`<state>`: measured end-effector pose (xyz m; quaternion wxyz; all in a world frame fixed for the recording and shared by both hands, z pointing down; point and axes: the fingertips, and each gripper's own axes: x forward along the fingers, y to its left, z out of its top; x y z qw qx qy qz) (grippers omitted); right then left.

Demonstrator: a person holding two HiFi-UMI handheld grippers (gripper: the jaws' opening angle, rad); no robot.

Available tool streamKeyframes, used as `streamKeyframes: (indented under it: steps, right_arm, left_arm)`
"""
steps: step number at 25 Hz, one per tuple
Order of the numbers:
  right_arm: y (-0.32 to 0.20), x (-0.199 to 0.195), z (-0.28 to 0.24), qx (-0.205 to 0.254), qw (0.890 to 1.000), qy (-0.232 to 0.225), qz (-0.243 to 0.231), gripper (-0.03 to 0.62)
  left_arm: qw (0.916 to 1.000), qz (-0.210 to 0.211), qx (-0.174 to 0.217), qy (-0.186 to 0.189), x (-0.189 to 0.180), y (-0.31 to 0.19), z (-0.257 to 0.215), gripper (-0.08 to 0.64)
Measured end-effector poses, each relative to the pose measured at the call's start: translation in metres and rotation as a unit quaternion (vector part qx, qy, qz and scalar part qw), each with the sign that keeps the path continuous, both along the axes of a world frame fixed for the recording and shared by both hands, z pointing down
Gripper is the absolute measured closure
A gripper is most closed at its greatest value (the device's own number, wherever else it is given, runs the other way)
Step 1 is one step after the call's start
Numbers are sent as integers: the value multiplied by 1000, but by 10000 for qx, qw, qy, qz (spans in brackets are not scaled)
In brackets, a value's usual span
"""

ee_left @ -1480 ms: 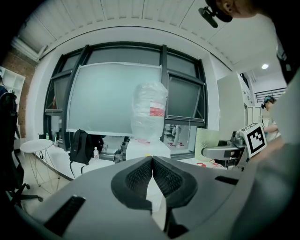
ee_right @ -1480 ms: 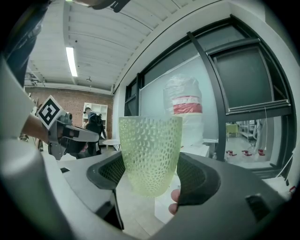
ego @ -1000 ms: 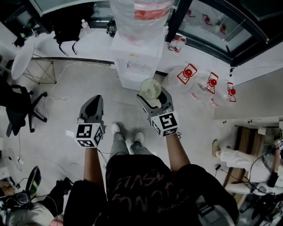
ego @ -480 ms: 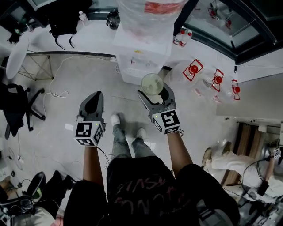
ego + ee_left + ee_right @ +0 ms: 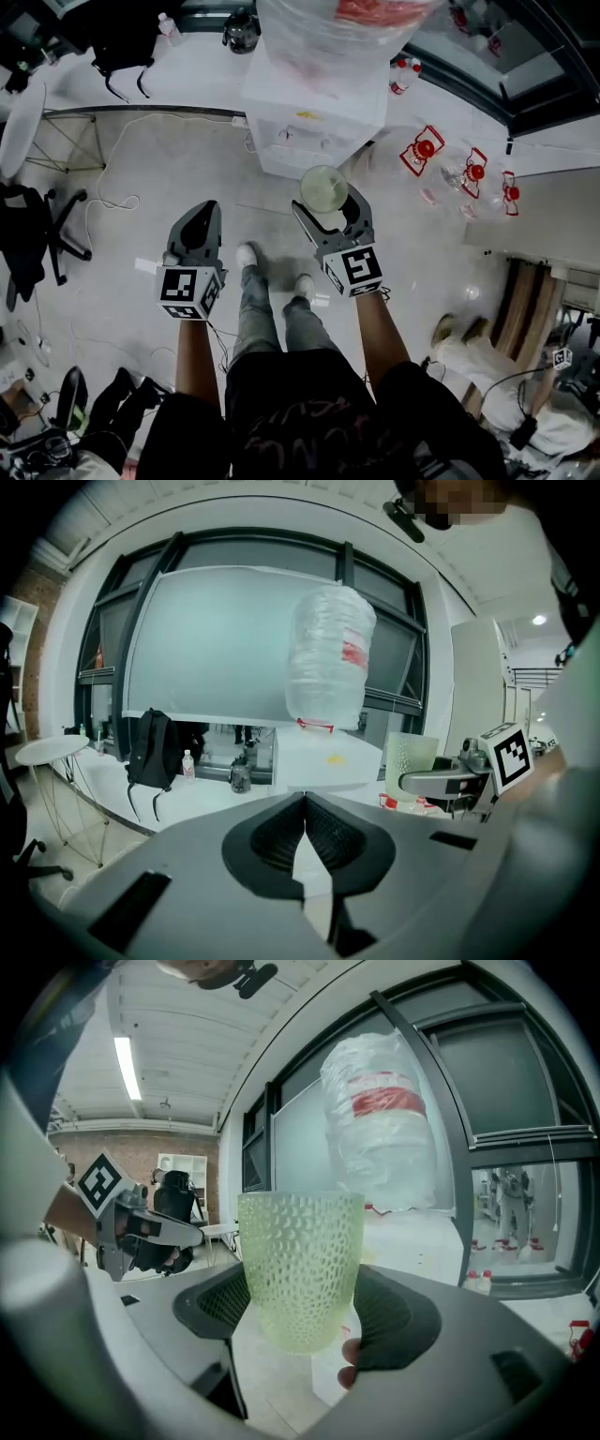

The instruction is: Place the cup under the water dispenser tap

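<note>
The cup [image 5: 300,1269], pale green with a dimpled wall, is held upright in the right gripper [image 5: 325,199]. Its lower half is clasped from both sides by the ribbed pads, while its rim stands clear above them. In the head view the cup is seen just in front of the water dispenser [image 5: 314,112], close to the lower front edge of the white cabinet and not yet beneath it. The taps themselves cannot be made out. A large bottle [image 5: 337,28] wrapped in clear plastic is mounted on top of the dispenser and overhangs its front.

The left gripper [image 5: 199,217] is carried beside the right one, well apart from it, with its jaws pressed together and nothing between them. It is pointed at bare floor [image 5: 159,178] to the left of the dispenser.

Open floor is left between the two grippers and in front of the cabinet. The person's shoes [image 5: 246,253] are planted just behind that gap. To the right of the dispenser the room is narrowed by spare water bottles [image 5: 422,155] with red caps, which are laid on the floor near the cabinet's side. To the left a loose cable [image 5: 112,202] is trailed across the floor, and a round table [image 5: 23,127] and a black chair [image 5: 37,234] are set farther out, well clear of the left gripper. A backpack [image 5: 122,37] is rested on the white ledge behind.
</note>
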<state>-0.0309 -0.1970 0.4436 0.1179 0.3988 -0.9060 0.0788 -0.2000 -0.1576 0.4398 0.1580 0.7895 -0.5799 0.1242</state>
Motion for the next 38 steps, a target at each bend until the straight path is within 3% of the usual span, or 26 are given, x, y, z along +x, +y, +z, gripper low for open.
streamKeyframes:
  steps: [17, 38]
  right_arm:
    - [-49, -40, 146, -154, 9998, 93, 10, 240]
    - [-118, -44, 315, -29, 9998, 90, 195, 241]
  left_arm:
    - [9998, 69, -204, 42, -31, -55, 136, 543]
    - [9995, 64, -314, 44, -41, -100, 311, 543]
